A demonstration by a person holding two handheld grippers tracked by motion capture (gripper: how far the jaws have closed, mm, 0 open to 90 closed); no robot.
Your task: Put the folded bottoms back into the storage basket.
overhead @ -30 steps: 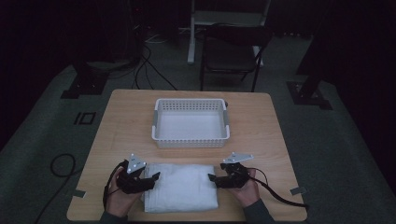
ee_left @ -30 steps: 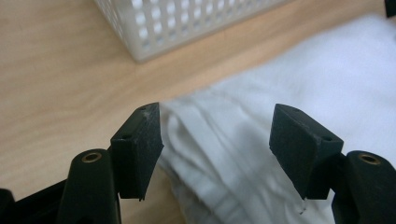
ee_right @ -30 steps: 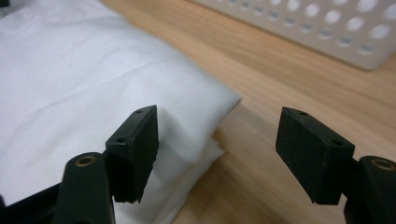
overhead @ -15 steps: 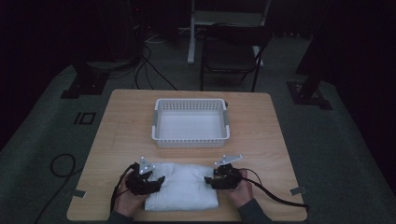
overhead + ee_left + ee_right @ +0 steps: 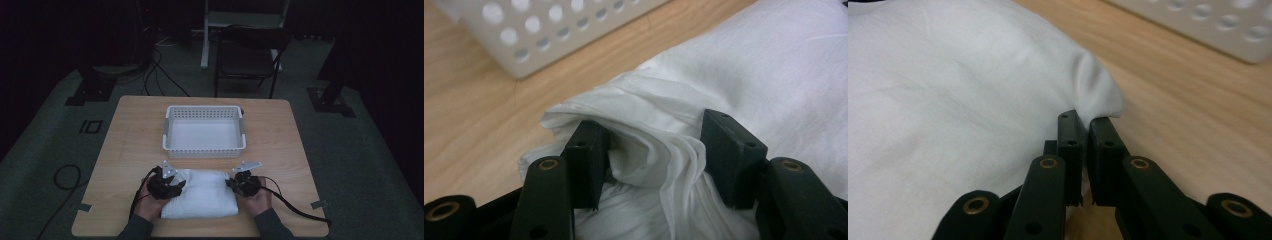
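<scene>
In the high view the left gripper (image 5: 172, 187) and right gripper (image 5: 236, 184) are too small and dark to tell how their jaws stand, and the person's sleeves are cut off by the bottom edge. In the left gripper view the white basket (image 5: 549, 35) is cut by the top edge and blurred, and the folded white cloth (image 5: 774, 75) runs off the right edge. In the right gripper view the cloth's corner is hidden where it passes between the jaws

The folded cloth (image 5: 200, 200) lies on the table (image 5: 125, 150), just before the basket (image 5: 204, 131).
</scene>
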